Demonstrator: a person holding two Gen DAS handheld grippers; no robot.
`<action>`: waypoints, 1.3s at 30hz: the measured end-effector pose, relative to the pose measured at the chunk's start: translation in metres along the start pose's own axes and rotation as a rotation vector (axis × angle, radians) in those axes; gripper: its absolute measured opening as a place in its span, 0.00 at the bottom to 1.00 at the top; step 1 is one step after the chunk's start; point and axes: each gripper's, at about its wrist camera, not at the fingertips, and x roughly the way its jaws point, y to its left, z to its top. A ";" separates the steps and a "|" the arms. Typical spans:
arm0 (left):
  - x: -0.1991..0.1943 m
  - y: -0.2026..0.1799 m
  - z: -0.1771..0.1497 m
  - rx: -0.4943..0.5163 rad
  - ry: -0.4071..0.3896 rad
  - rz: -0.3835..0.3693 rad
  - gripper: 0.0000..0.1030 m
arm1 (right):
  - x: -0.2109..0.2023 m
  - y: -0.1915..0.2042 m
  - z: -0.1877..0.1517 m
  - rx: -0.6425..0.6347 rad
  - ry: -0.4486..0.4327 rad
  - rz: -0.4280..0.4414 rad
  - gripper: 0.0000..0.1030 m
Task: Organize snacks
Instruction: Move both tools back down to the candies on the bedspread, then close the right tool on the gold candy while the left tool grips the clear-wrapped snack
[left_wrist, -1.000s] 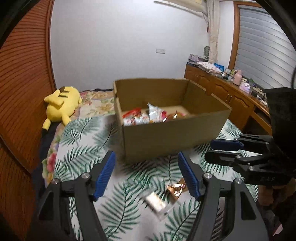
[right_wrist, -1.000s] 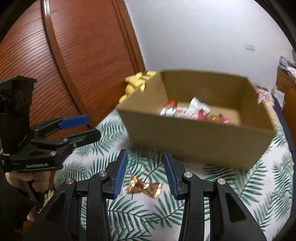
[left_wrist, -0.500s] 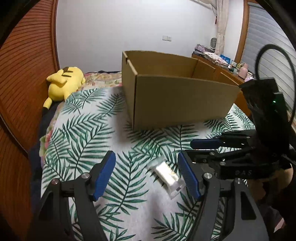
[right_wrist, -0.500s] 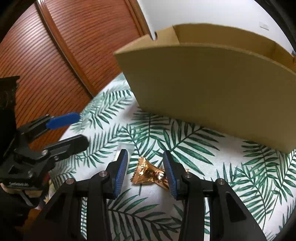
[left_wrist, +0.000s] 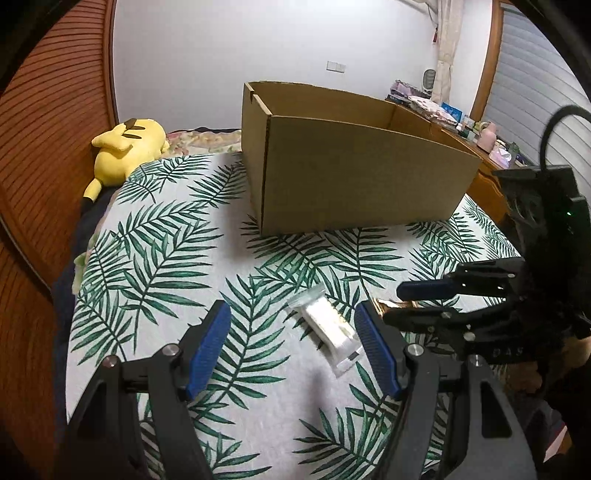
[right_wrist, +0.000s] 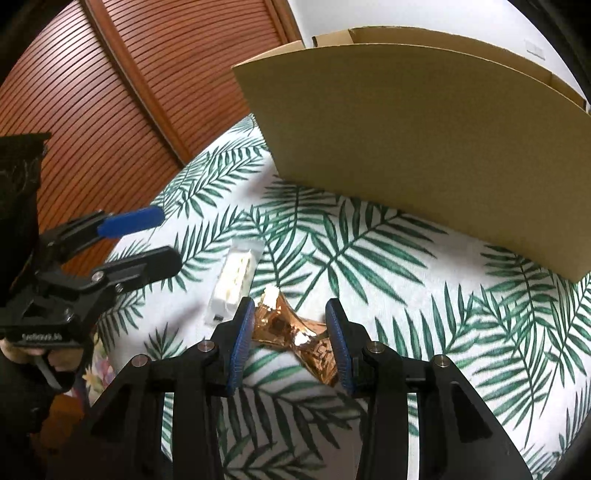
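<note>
A clear-wrapped white snack (left_wrist: 328, 326) lies on the palm-leaf cloth (left_wrist: 166, 258). My left gripper (left_wrist: 291, 350) stands open low over it, and the snack sits nearer its right-hand finger. A copper-foil candy (right_wrist: 291, 328) lies just beside it, with my right gripper (right_wrist: 290, 343) partly open around it; the pads flank the foil and do not squeeze it. In the right wrist view the white snack (right_wrist: 236, 280) and left gripper (right_wrist: 155, 240) show at left. The cardboard box (left_wrist: 351, 177) stands behind both, its inside hidden.
A yellow plush toy (left_wrist: 125, 151) lies at the cloth's far left edge. Slatted wooden panelling (right_wrist: 129, 92) runs along the left. A wooden dresser (left_wrist: 487, 184) with clutter stands to the right behind the box (right_wrist: 424, 140).
Both grippers have dropped toward the cloth. The box's contents have gone out of sight behind its wall. Each snack now lies between a gripper's fingers. Neither opening has changed.
</note>
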 end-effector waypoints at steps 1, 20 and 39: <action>0.000 -0.001 -0.001 0.001 0.001 0.000 0.68 | -0.001 0.001 -0.002 -0.004 0.001 -0.002 0.39; 0.010 -0.003 -0.005 -0.005 0.026 0.003 0.68 | 0.003 0.019 -0.017 -0.110 0.019 -0.082 0.40; 0.033 -0.017 -0.002 -0.042 0.068 0.013 0.66 | -0.009 0.014 -0.032 -0.101 -0.057 -0.186 0.19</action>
